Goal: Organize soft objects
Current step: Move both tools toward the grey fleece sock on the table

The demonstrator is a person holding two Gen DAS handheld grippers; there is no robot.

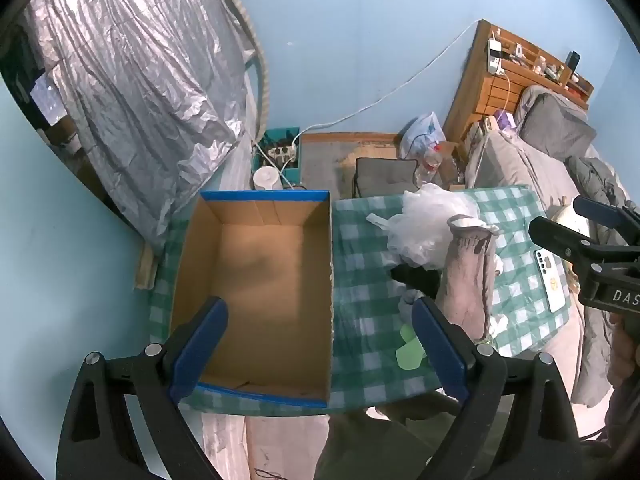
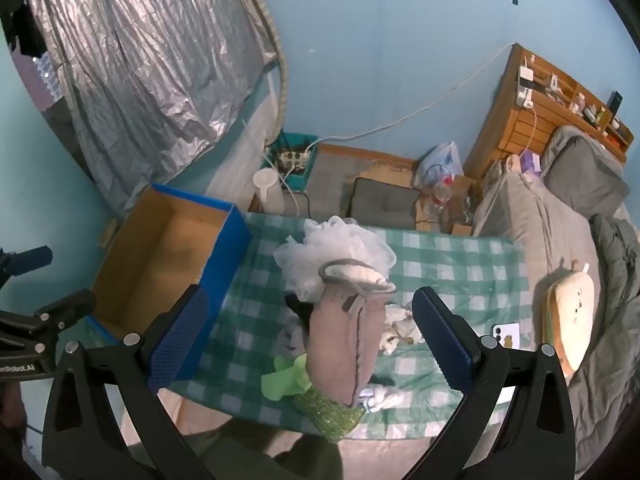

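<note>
nothing packed yet: box (image 1: 256,280) empty, soft pile (image 2: 344,320) on table (image 2: 460,264); both grippers' fingers apart, left gripper (image 1: 320,348), right gripper (image 2: 308,340).

A: What setting is shown?
B: A home bedroom: a bed (image 2: 532,232) with grey bedding, a wooden headboard shelf (image 2: 560,108) holding small items, probably toiletries.
A: Other evidence?
B: A floor cushion (image 2: 384,200) and checked tablecloth (image 2: 440,256).

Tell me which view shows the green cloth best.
Right wrist: the green cloth lies in full view below the pink sock. In the left wrist view only a pale piece shows, partly hidden by a finger of the left gripper.
</note>
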